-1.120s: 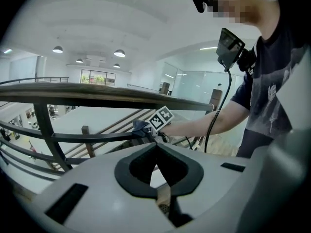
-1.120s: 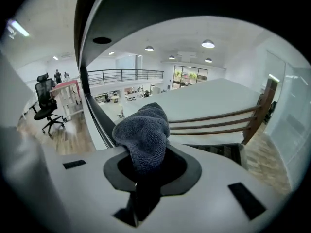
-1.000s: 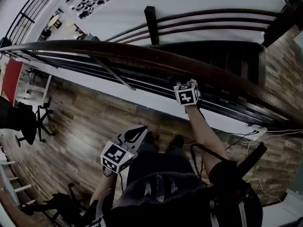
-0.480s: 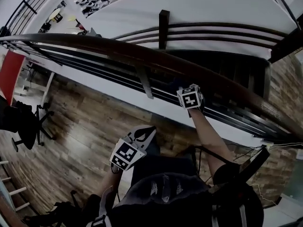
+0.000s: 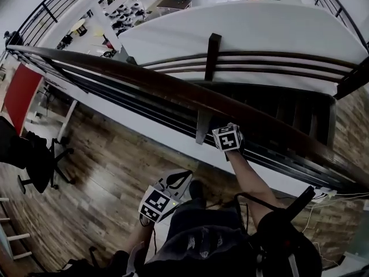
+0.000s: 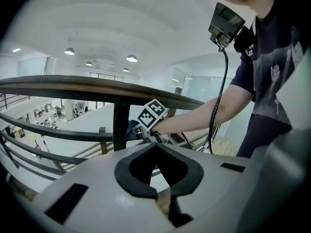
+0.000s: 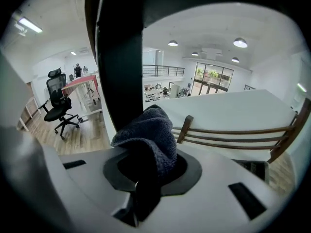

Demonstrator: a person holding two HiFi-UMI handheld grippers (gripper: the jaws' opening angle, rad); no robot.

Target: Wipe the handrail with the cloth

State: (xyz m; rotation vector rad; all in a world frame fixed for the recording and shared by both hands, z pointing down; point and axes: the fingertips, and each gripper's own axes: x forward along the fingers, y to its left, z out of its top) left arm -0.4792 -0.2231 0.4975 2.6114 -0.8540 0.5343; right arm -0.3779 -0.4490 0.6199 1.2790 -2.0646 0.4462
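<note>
The dark wooden handrail (image 5: 173,82) curves from the upper left to the right edge, with metal bars beneath it. My right gripper (image 5: 226,137) is just below the rail, beside a baluster post (image 5: 203,126). It is shut on a dark blue-grey cloth (image 7: 148,140), whose bunched end is close against the dark post (image 7: 119,57). From the left gripper view, the handrail (image 6: 97,86) runs overhead and the cloth (image 6: 132,129) shows beside the right gripper's marker cube. My left gripper (image 5: 173,183) hangs low by the person's body, shut with nothing in it.
A wood-plank floor (image 5: 98,172) lies under me, with a black office chair (image 5: 34,160) and a red-topped desk (image 5: 20,91) at the left. Beyond the rail are a white wall top (image 5: 242,33), a lower wooden railing (image 5: 277,65) and a stairwell. Cables trail at the lower right.
The view has shifted along the handrail. My right gripper with the cloth has come down from the rail's top to beside the baluster post. The left gripper stays low and shut.
</note>
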